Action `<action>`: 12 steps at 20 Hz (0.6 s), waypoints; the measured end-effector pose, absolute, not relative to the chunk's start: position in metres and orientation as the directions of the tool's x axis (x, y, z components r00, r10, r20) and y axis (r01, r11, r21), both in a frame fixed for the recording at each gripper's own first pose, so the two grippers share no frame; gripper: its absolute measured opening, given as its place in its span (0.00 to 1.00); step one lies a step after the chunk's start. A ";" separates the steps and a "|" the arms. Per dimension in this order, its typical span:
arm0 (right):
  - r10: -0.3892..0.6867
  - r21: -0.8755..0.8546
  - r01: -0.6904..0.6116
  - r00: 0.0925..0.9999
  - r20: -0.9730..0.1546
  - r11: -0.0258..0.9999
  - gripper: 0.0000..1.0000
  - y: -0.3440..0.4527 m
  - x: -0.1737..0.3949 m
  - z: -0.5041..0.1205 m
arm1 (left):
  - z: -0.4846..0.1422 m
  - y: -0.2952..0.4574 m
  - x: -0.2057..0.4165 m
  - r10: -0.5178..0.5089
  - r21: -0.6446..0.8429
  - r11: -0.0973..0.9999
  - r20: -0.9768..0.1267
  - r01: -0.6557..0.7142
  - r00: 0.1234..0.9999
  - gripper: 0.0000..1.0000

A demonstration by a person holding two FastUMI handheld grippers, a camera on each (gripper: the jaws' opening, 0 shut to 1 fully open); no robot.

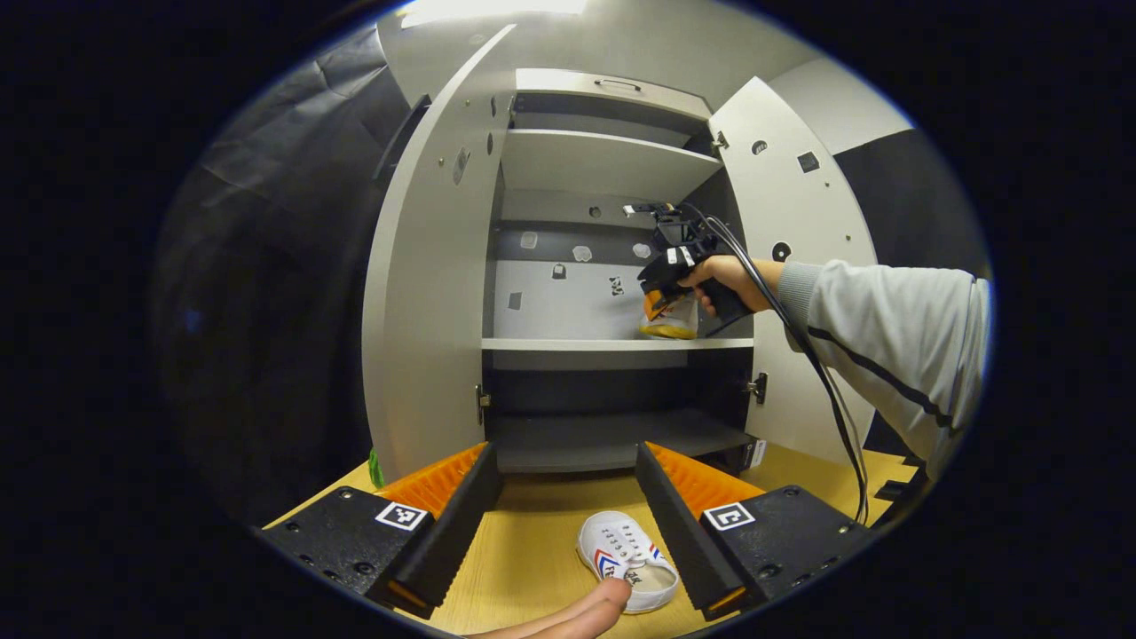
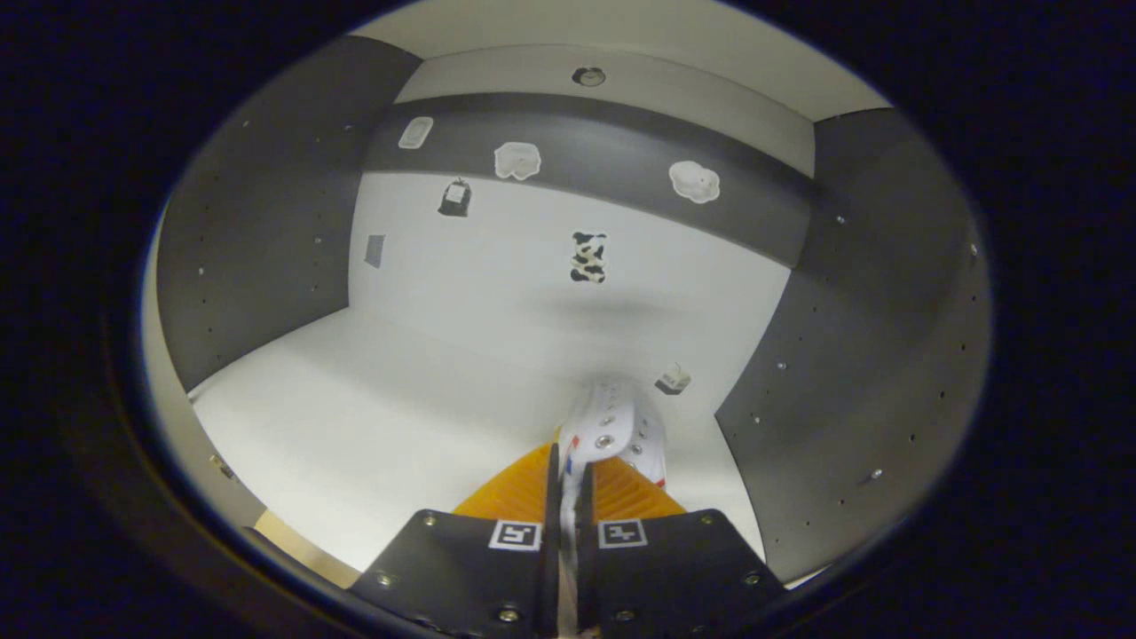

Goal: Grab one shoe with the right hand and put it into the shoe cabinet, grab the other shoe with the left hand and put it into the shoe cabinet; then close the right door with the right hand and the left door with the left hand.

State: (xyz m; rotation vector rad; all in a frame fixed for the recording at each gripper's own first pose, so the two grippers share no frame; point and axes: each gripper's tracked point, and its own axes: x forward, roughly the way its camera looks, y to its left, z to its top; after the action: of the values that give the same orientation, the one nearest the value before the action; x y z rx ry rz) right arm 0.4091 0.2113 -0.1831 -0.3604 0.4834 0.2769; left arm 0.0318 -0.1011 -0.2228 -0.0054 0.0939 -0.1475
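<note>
Shoe cabinet standing open on the wooden surface, both doors swung wide: left door and right door. Pale middle shelf at mid height, another shelf above, dark bottom compartment below.

First white sneaker inside the cabinet, over the right end of the middle shelf, close to the dark right side wall. Right gripper pressed together on the sneaker's upper edge, fingers nearly meeting with the white fabric pinched between. Cannot tell whether the sole touches the shelf. Seen from the left gripper view as well: right gripper held by a hand in a grey sleeve, reaching in past the right door, yellowish sole of the sneaker showing beneath it just above the shelf edge, black cable trailing down from the handle.

Small stickers on the cabinet's back panel, among them a black-and-white bear shape.

Second white sneaker, with red and blue side stripes, lying on the surface in front of the cabinet, toe toward the cabinet. Left gripper spread wide, hovering above the surface, sneaker lying close beside its right finger, untouched. Fingertips of a person's hand at the bottom edge, just by the sneaker's heel opening.
</note>
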 end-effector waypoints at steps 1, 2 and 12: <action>0.170 -0.277 -0.336 0.857 -0.487 0.900 0.14 0.208 0.408 -0.179 | -0.225 -0.103 0.032 -0.160 -0.021 0.987 -0.106 0.158 0.981 0.97; 0.162 -0.286 -0.321 0.870 -0.467 0.903 0.19 0.207 0.404 -0.167 | -0.228 -0.105 0.030 -0.170 -0.025 0.986 -0.114 0.168 0.979 0.98; 0.217 -0.188 -0.262 0.949 -0.230 0.946 0.82 0.197 0.239 -0.063 | -0.217 -0.094 0.007 -0.160 -0.003 0.987 -0.141 0.162 0.977 0.97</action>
State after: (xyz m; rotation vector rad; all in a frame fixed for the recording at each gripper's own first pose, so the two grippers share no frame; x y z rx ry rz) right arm 0.2389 0.1972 -0.0632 -0.2189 0.2090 0.2461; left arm 0.0069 -0.0941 -0.2165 0.0086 0.1410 -0.1622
